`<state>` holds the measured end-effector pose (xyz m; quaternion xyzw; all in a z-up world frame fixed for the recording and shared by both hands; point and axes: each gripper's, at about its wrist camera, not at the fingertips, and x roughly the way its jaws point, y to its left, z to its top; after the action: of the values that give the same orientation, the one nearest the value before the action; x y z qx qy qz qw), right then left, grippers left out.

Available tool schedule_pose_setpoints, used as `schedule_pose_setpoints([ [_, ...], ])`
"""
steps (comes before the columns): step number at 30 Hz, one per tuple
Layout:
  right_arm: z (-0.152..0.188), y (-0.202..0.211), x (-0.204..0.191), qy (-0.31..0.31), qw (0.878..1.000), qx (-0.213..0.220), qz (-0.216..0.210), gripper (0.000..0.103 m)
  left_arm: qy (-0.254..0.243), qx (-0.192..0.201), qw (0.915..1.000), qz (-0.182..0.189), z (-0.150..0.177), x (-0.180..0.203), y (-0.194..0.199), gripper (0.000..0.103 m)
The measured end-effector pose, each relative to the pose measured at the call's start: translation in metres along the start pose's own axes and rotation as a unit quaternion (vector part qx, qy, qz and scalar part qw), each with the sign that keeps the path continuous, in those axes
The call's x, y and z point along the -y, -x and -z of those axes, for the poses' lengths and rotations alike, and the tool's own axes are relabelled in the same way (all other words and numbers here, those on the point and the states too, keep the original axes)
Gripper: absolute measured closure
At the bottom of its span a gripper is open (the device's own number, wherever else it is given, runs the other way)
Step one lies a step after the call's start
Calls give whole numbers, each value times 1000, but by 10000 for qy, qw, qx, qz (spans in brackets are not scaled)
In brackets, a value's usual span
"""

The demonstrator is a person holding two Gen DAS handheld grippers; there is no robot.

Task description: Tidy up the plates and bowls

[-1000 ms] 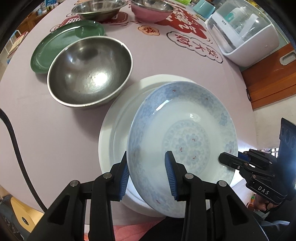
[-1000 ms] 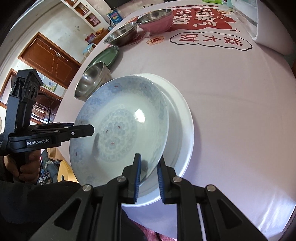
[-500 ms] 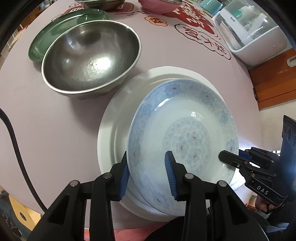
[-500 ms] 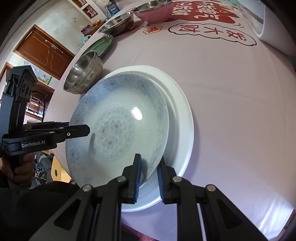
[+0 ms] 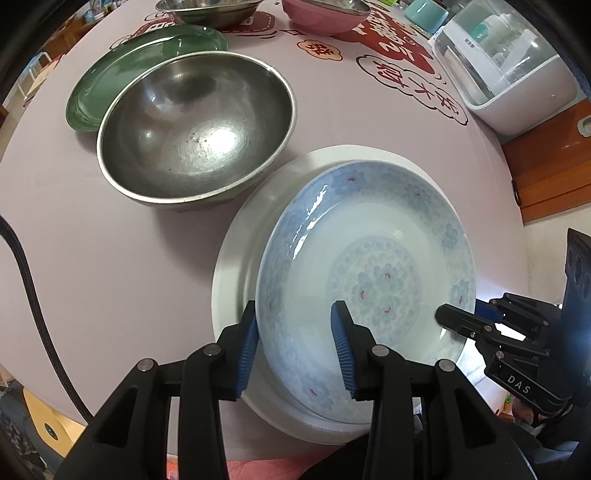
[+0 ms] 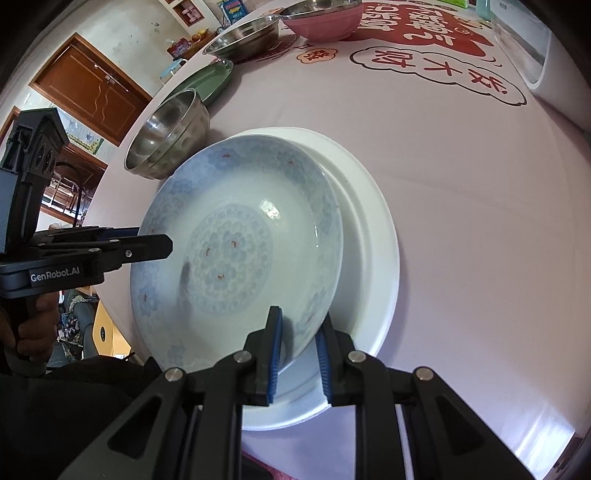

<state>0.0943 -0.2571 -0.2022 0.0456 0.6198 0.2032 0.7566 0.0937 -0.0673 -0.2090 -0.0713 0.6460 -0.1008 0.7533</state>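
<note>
A blue-patterned deep plate [image 5: 369, 258] [image 6: 236, 251] lies off-centre and tilted on a larger white plate [image 5: 240, 258] [image 6: 369, 240] near the table's front edge. My left gripper [image 5: 295, 310] has the plate's near-left rim between its blue pads. One pad sits outside the rim and one inside, and the jaws are opening. My right gripper [image 6: 301, 315] pinches the near-right rim, its jaws also opening. Each gripper shows in the other's view, the left gripper [image 6: 147, 240] and the right gripper [image 5: 454, 317], at opposite sides of the plate.
A large steel bowl [image 5: 195, 129] stands just left of and behind the white plate, with a green plate [image 5: 110, 85] behind it. A shallow steel bowl [image 5: 207, 11] and a pink bowl [image 5: 321, 18] sit at the back, a white appliance [image 5: 509, 74] at back right. A black cable [image 5: 26, 280] hangs left.
Both pairs of pads stand a touch wider on the rim. The patterned plate stays over the white plate, and both hands have barely shifted.
</note>
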Motion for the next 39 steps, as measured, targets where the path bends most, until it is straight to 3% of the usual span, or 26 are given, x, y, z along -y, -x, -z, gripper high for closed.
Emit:
schedule_pose_setpoints([
  [3, -1, 3, 1, 21, 10000, -18, -23, 82, -61, 30, 10000, 21, 1, -1, 5, 66],
  [10, -8, 21, 5, -60, 9995, 296, -112, 62, -139, 173, 9998, -1, 0, 0, 21, 64],
  [18, -26, 34, 0, -12, 9979, 634, -149, 59, -310, 568, 9978, 126, -1, 6, 53, 63],
  [24, -40, 41, -13, 77, 9959, 884, -162, 52, -243, 889, 9957, 136, -8, 4, 79, 58],
  [31, -53, 48, -29, 151, 9935, 1128, -98, 51, -240, 1221, 9922, 108, -19, -12, 107, 57],
  [39, -68, 50, -46, -235, 9899, 1401, -9, 51, -322, 1497, 9882, 17, -31, -39, 135, 53],
])
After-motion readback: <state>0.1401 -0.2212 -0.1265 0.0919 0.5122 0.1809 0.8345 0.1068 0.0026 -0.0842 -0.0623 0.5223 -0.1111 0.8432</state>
